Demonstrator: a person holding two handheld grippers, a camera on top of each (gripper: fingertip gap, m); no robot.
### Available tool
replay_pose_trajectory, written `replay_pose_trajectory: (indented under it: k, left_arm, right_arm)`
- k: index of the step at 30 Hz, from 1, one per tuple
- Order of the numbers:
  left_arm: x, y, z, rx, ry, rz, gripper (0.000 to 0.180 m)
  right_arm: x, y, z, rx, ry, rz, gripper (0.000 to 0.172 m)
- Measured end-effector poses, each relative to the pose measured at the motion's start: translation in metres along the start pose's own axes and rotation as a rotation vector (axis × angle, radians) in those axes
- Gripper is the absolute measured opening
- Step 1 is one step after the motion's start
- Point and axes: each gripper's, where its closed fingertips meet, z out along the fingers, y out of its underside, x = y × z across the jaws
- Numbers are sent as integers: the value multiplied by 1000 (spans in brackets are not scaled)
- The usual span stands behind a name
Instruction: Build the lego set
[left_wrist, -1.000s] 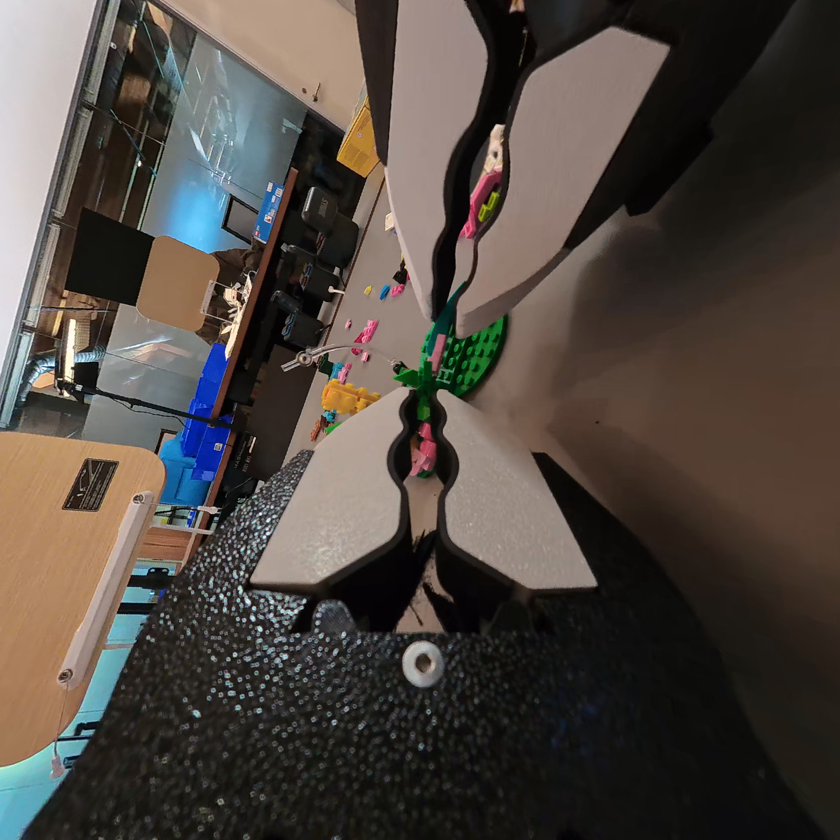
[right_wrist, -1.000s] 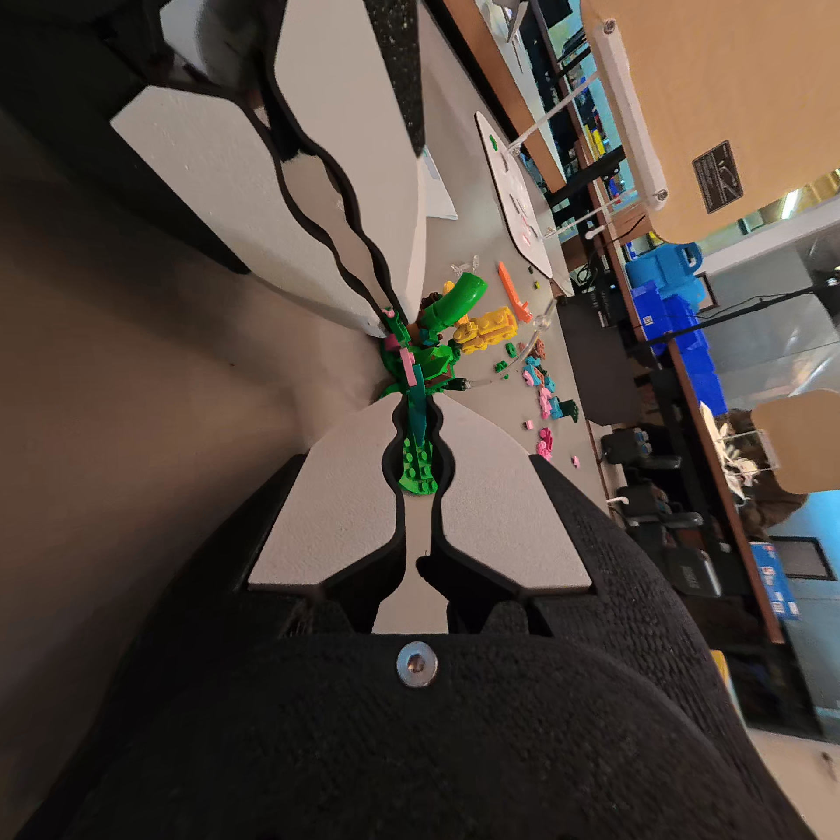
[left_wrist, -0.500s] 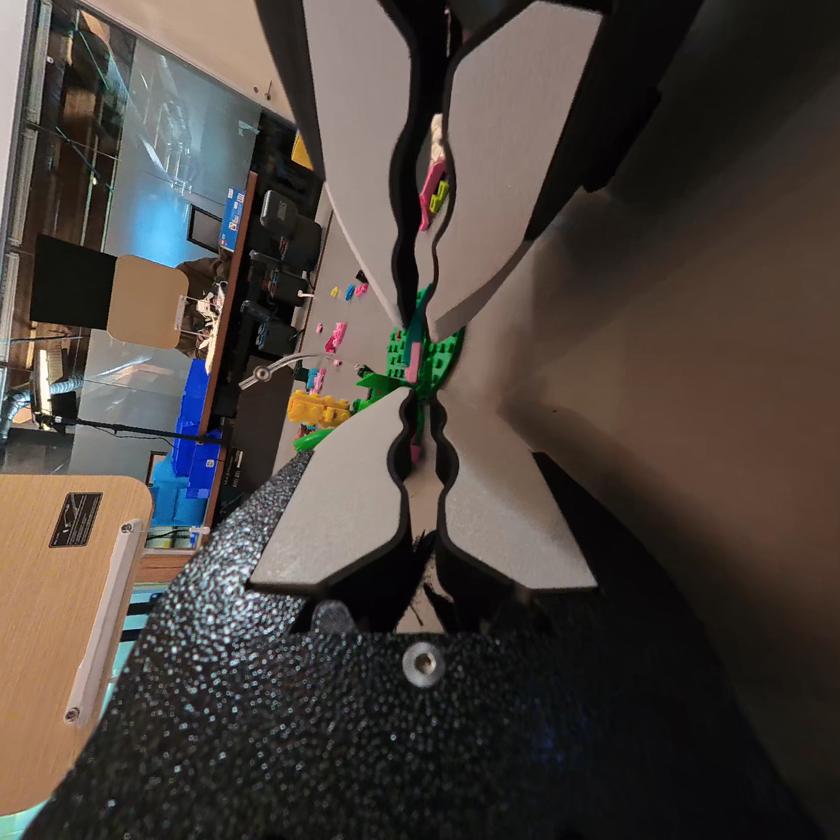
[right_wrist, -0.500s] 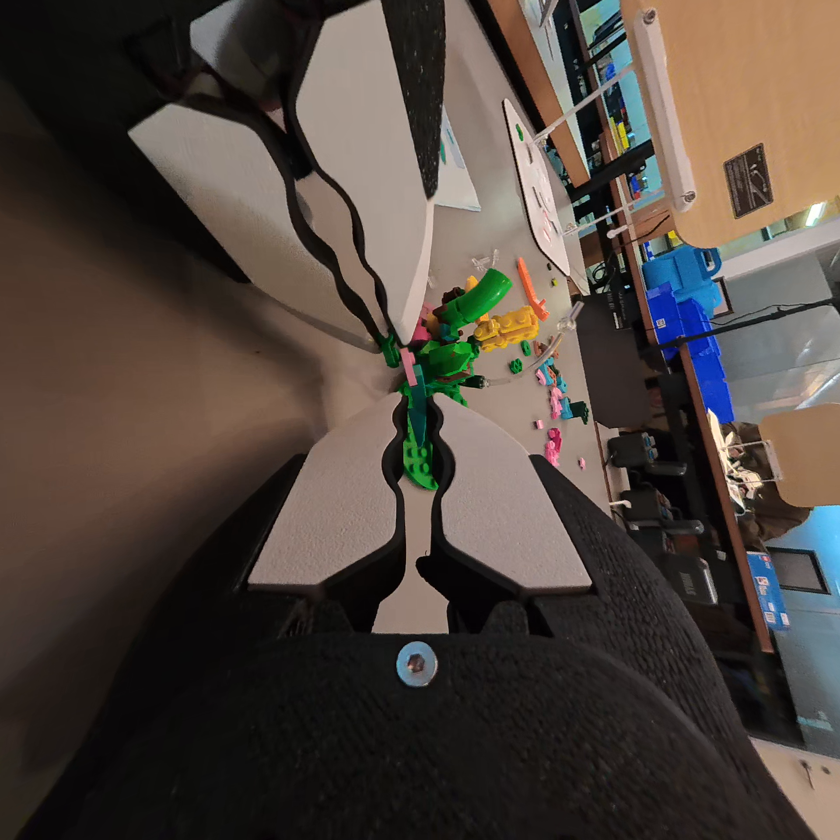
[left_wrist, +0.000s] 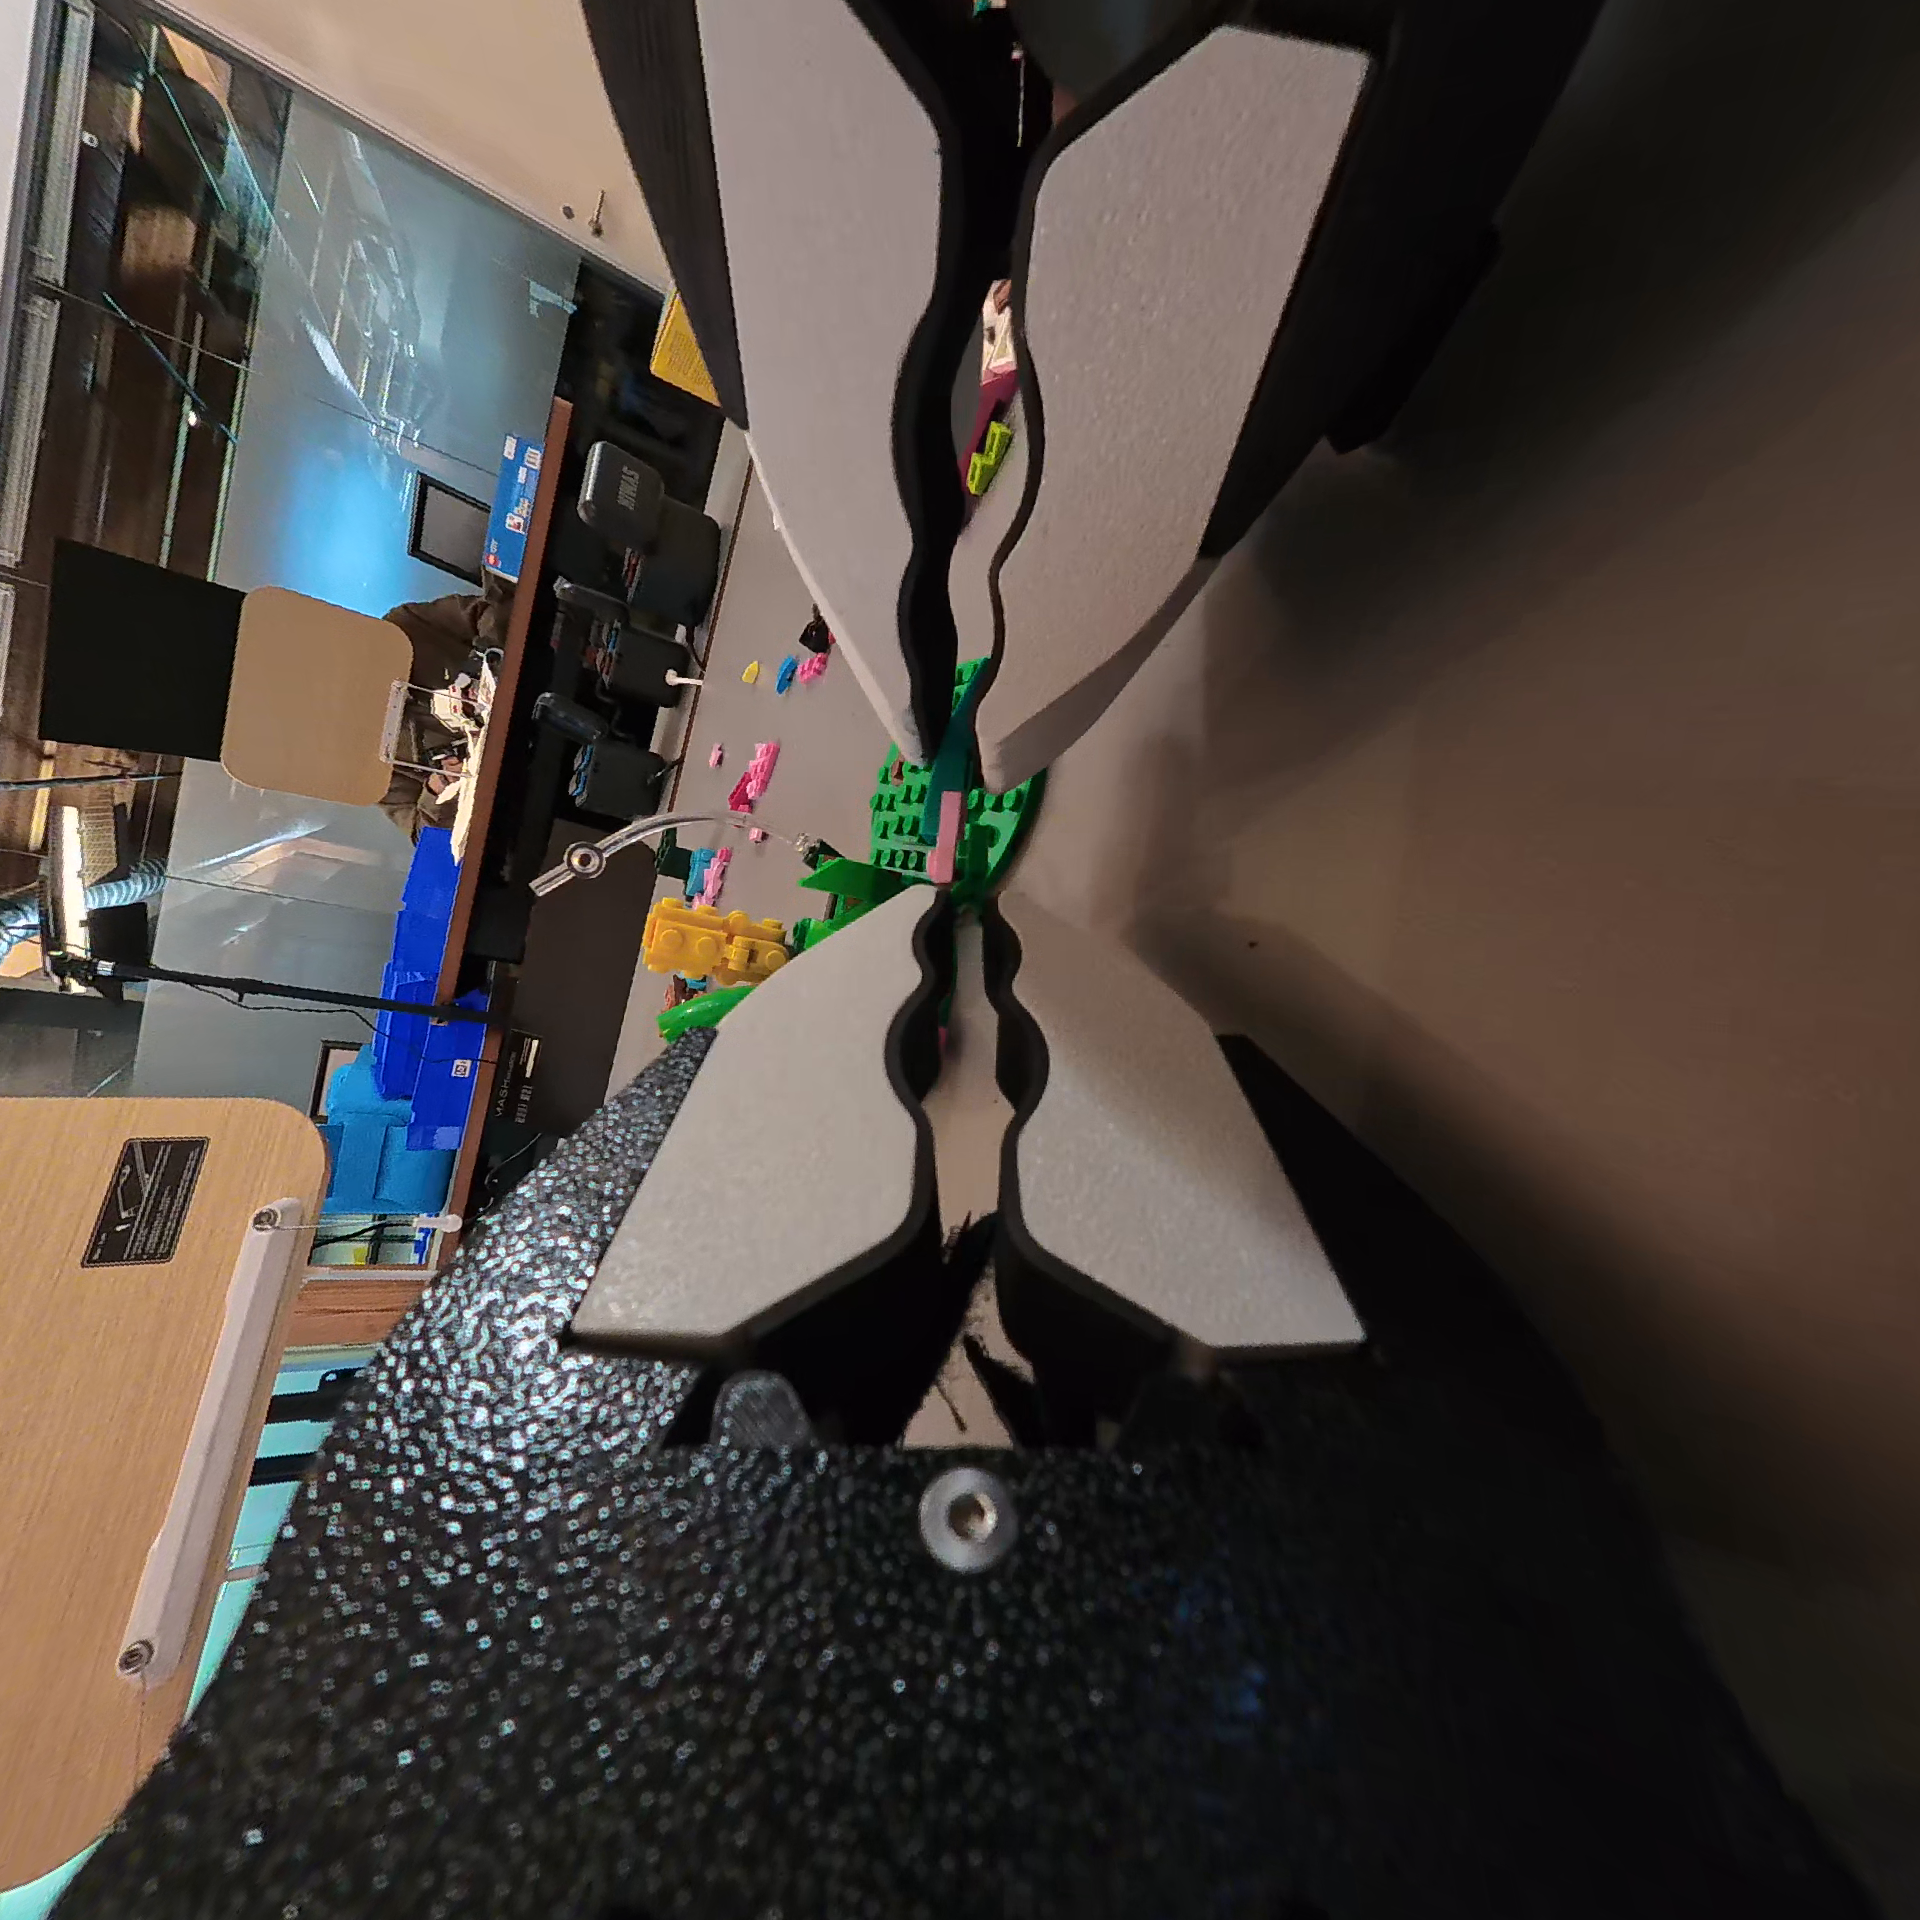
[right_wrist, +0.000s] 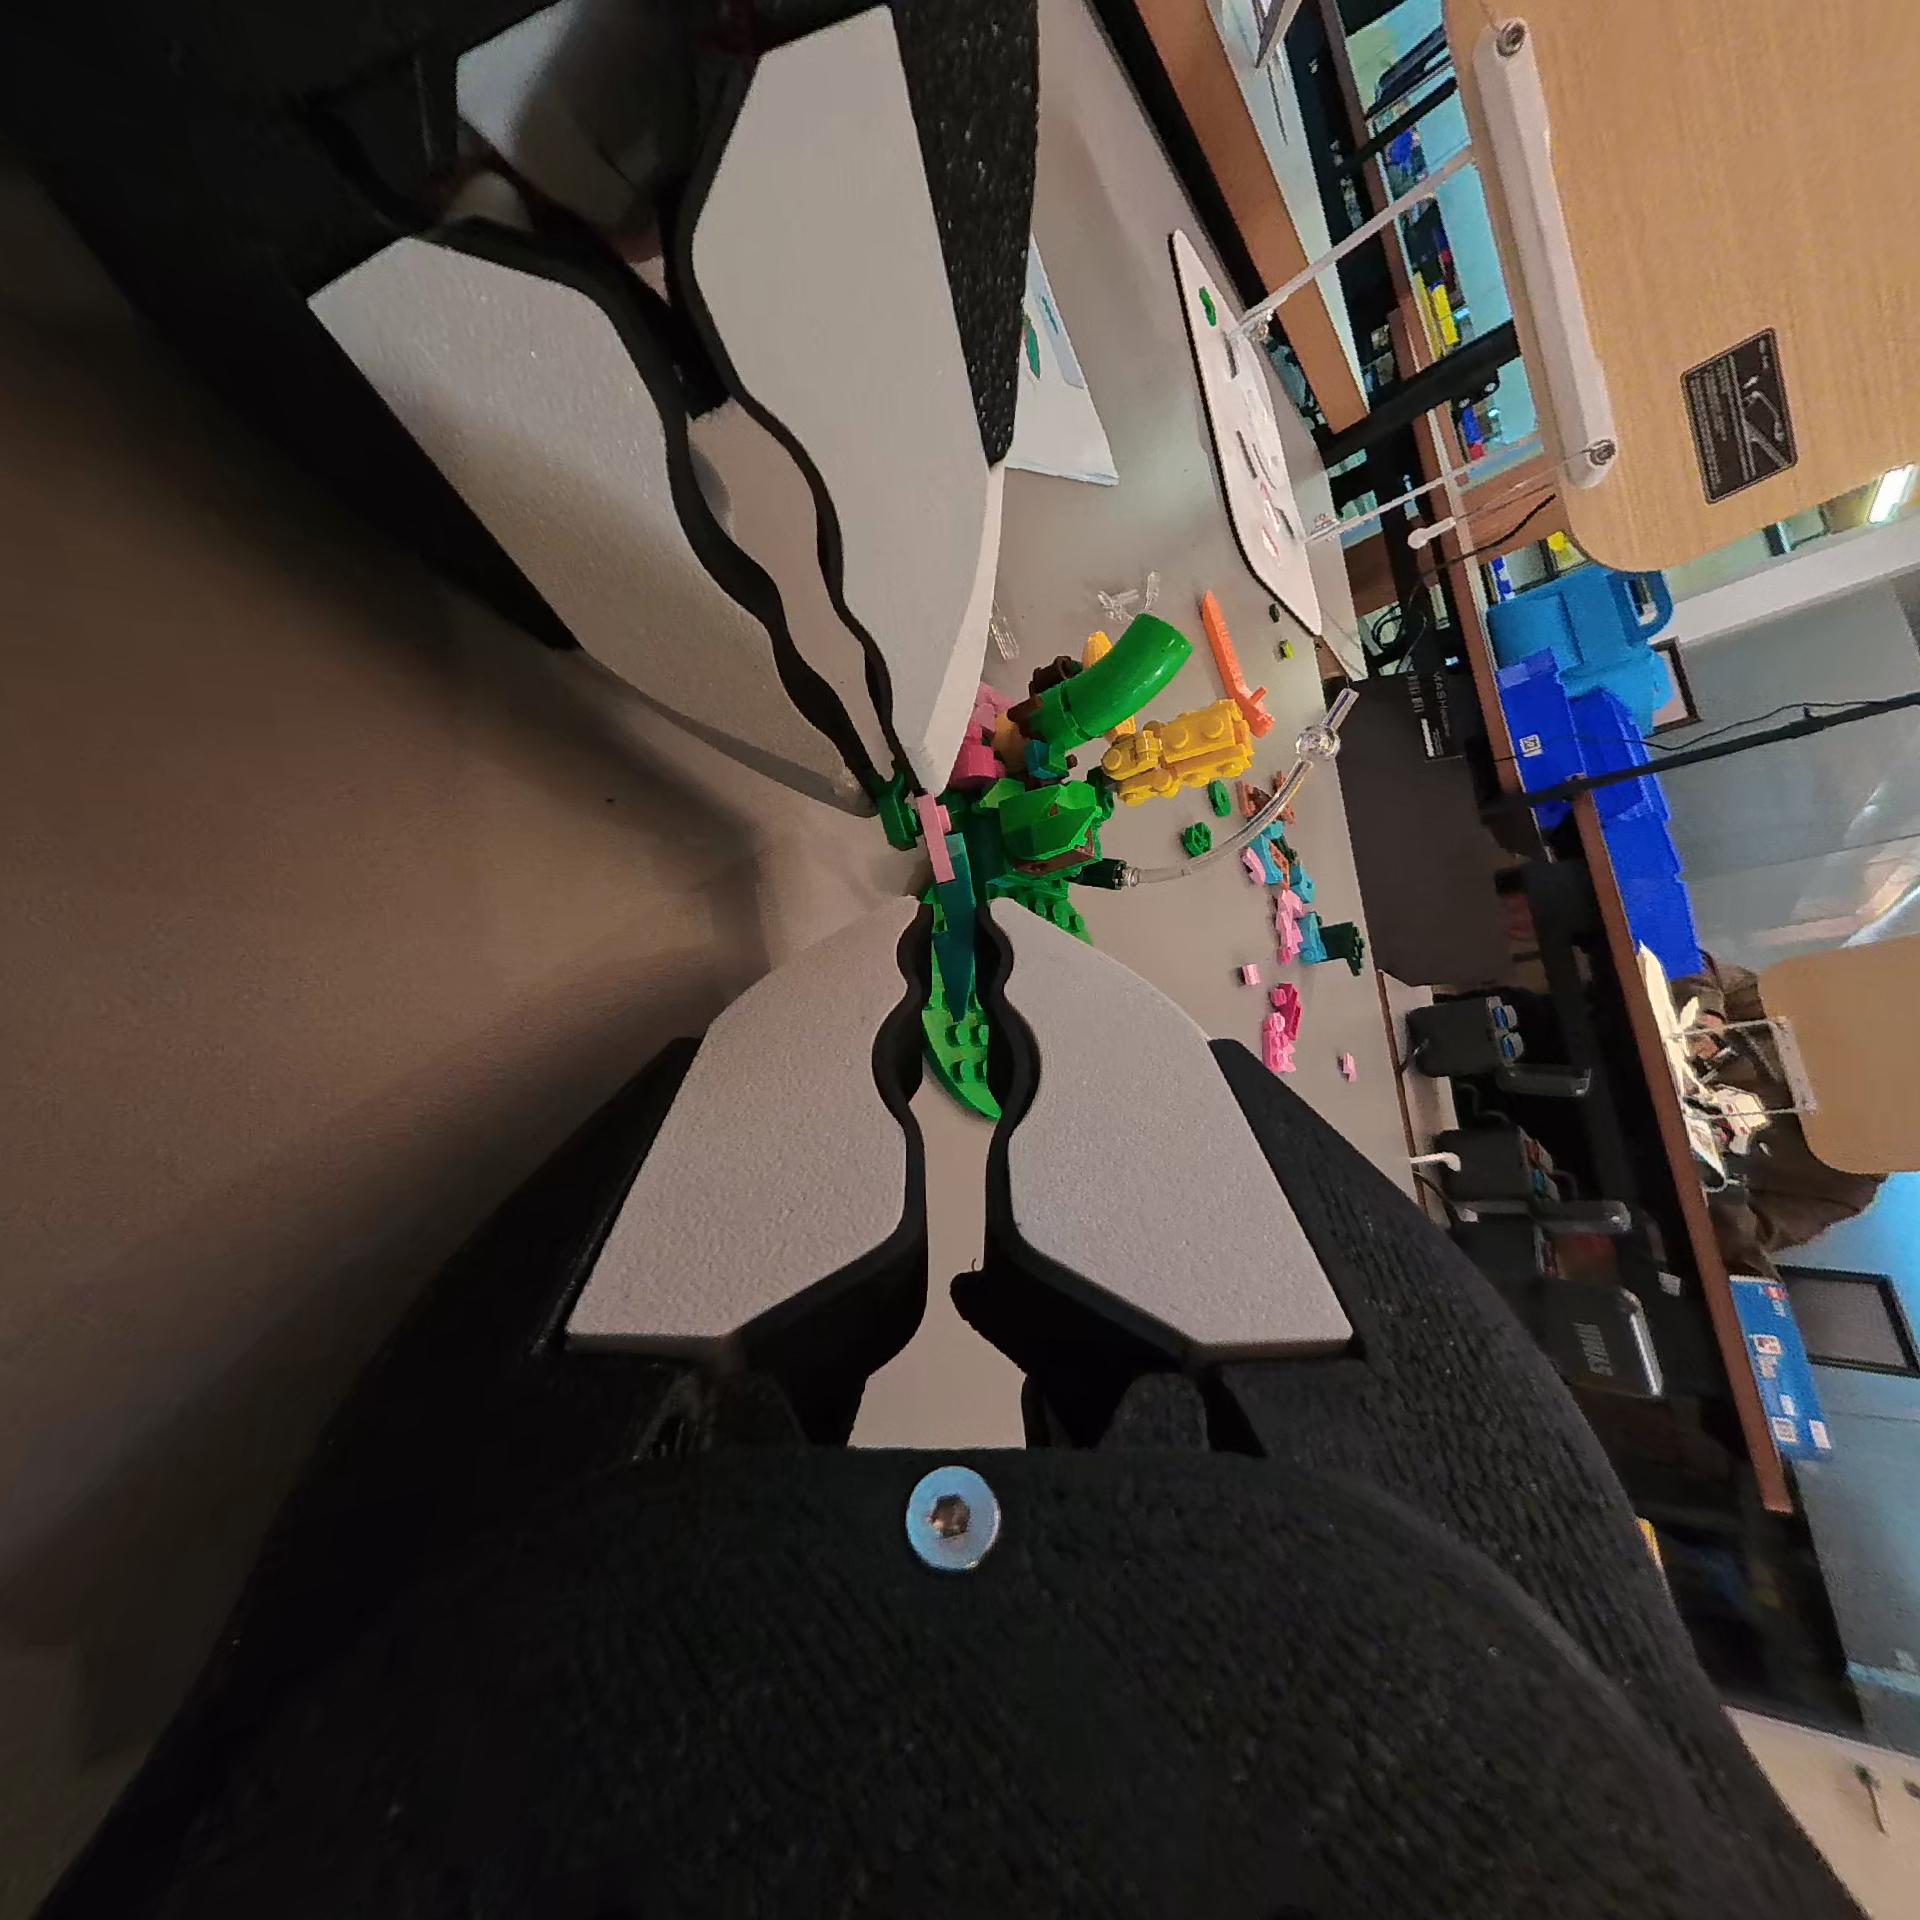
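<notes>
Both grippers meet tip-to-tip over the grey tabletop (right_wrist: 1143, 540): right gripper (right_wrist: 961, 914) clamped on the round green studded plate (right_wrist: 961, 1049) of the brick model, left gripper (left_wrist: 961, 904) pinching its near edge, teal-and-pink strip (right_wrist: 951, 883) running lengthwise between them.

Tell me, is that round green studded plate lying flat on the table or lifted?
Lifted: the right gripper clamps the green plate edge-on, clear of the grey table.
</notes>
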Motion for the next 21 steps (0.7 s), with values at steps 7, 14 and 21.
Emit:
replay_pose_trajectory:
  k: [7, 14, 21]
  left_arm:
    - [-3, 3, 0, -16, -10, -16, 6]
    - [-11, 11, 0, -44, -34, -99, 6]
    - [-1, 6, 2, -27, 11, -43, 6]
  right_arm:
    - [2, 2, 0, 0, 12, -3, 6]
    - [2, 6, 0, -5, -4, -14, 6]
    - [-7, 3, 1, -8, -31, -59, 6]
